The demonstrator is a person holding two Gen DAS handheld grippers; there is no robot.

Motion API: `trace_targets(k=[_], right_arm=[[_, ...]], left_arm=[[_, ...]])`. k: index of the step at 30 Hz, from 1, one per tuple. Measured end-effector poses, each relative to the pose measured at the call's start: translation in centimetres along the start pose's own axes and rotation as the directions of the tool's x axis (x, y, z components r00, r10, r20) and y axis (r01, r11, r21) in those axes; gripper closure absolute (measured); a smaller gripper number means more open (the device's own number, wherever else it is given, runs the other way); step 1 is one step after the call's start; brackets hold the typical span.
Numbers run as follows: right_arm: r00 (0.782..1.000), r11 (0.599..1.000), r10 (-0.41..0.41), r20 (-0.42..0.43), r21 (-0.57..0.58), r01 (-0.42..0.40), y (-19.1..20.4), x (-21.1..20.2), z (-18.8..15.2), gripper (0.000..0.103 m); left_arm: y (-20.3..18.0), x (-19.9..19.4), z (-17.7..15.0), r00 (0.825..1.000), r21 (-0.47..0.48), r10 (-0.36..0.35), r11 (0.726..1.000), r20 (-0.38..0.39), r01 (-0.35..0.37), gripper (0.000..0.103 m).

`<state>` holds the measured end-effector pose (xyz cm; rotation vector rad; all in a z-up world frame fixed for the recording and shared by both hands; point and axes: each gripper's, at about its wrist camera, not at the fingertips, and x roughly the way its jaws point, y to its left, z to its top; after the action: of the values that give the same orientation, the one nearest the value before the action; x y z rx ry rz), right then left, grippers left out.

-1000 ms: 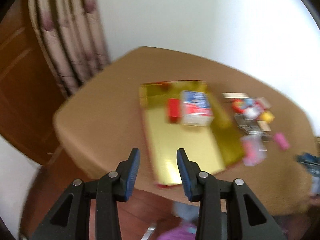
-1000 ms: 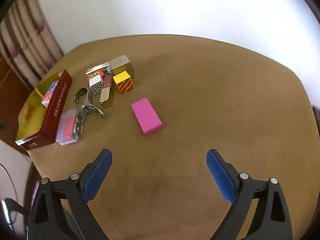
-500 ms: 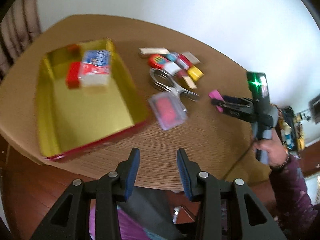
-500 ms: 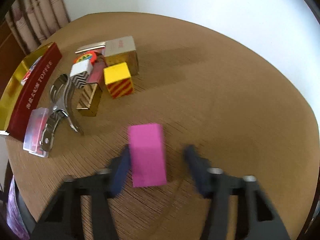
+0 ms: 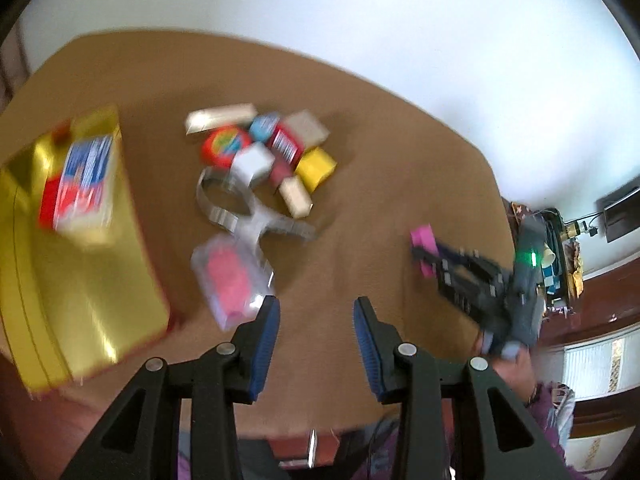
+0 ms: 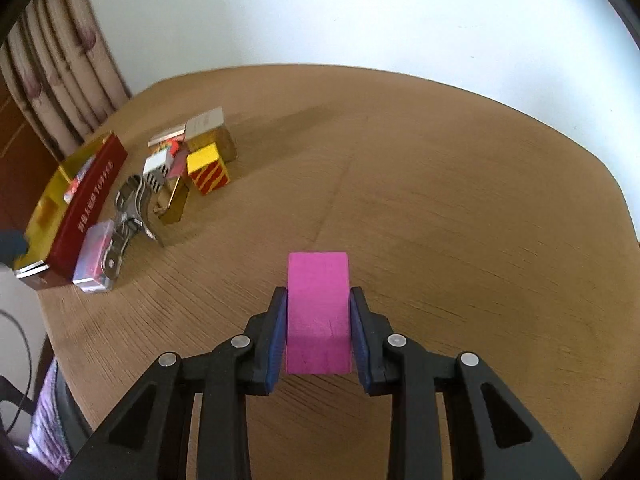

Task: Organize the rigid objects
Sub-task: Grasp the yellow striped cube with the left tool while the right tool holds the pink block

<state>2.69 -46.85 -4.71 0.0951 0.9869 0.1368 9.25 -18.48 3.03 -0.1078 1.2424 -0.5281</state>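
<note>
My right gripper (image 6: 318, 300) is shut on a pink block (image 6: 318, 300), which sits on the brown round table (image 6: 460, 200). The pink block (image 5: 425, 240) and the right gripper (image 5: 424, 258) also show at the right in the blurred left wrist view. My left gripper (image 5: 316, 312) is open and empty above the table's near edge. A gold tin tray (image 5: 72, 280) with a red outer wall (image 6: 90, 208) lies at the left and holds a blue-and-white box (image 5: 86, 178) and a red block.
A cluster of small blocks and boxes (image 5: 272, 152) lies mid-table, with a yellow striped cube (image 6: 208, 170), metal tongs (image 5: 248, 212) and a clear case with pink contents (image 5: 230, 276). A curtain (image 6: 60, 80) hangs at the far left.
My right gripper has closed in from wide open and shut on the pink block. My left gripper has swung to the right, from the tray toward the middle of the table.
</note>
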Motion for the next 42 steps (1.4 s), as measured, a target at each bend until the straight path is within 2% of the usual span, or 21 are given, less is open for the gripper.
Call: trace_targets(k=[2, 4, 7, 11, 13, 19, 27, 36, 38, 42], right_arm=[[1.0, 1.0, 0.011, 0.018, 0.016, -0.012, -0.8, -0.2, -0.1, 0.076], [0.999, 0.999, 0.017, 0.029, 0.037, -0.018, -1.4, -0.3, -0.5, 0.076], [0.999, 0.998, 0.027, 0.042, 0.055, -0.03, -2.0, -0.3, -0.8, 0.076], [0.998, 0.997, 0.039, 0.052, 0.07, -0.043, -2.0, 0.4, -0.7, 0.076], [0.997, 0.995, 0.05, 0.052, 0.078, -0.054, -2.3, 0.6, -0.8, 0.076], [0.995, 0.991, 0.083, 0.05, 0.1, -0.087, -3.1, 1.4, -1.4, 0.076], [0.991, 0.984, 0.118, 0.061, 0.125, -0.125, -4.3, 1.4, -1.5, 0.076], [0.987, 0.981, 0.144, 0.073, 0.121, -0.152, -4.7, 1.1, -2.1, 0.075], [0.986, 0.98, 0.147, 0.075, 0.123, -0.156, -4.8, 1.0, -2.1, 0.075], [0.987, 0.981, 0.146, 0.072, 0.119, -0.154, -4.9, 1.0, -2.1, 0.075]], left_arm=[[-0.9, 0.7, 2.0, 0.999, 0.041, 0.043, 0.998, 0.029, -0.044, 0.064], [-1.7, 2.0, 4.5, 0.997, 0.092, 0.074, 0.993, 0.015, -0.075, 0.064], [-2.1, 4.4, 7.0, 0.996, 0.115, 0.07, 0.991, -0.049, -0.064, 0.064], [-3.2, 6.7, 7.8, 0.994, 0.118, 0.029, 0.993, -0.11, -0.016, 0.064], [-3.6, 8.0, 8.2, 0.99, 0.083, -0.004, 0.996, -0.143, 0.016, 0.064], [-3.0, 11.4, 10.6, 0.985, -0.078, 0.01, 0.997, -0.17, -0.024, 0.064], [-0.6, 13.5, 11.1, 0.976, -0.276, 0.085, 0.951, -0.203, -0.14, 0.064], [0.9, 16.3, 12.1, 0.963, -0.341, 0.111, 0.92, -0.244, -0.192, 0.063], [0.7, 16.5, 12.3, 0.972, -0.331, 0.08, 0.931, -0.221, -0.152, 0.063], [0.8, 16.6, 11.8, 0.978, -0.33, 0.06, 0.936, -0.2, -0.125, 0.068]])
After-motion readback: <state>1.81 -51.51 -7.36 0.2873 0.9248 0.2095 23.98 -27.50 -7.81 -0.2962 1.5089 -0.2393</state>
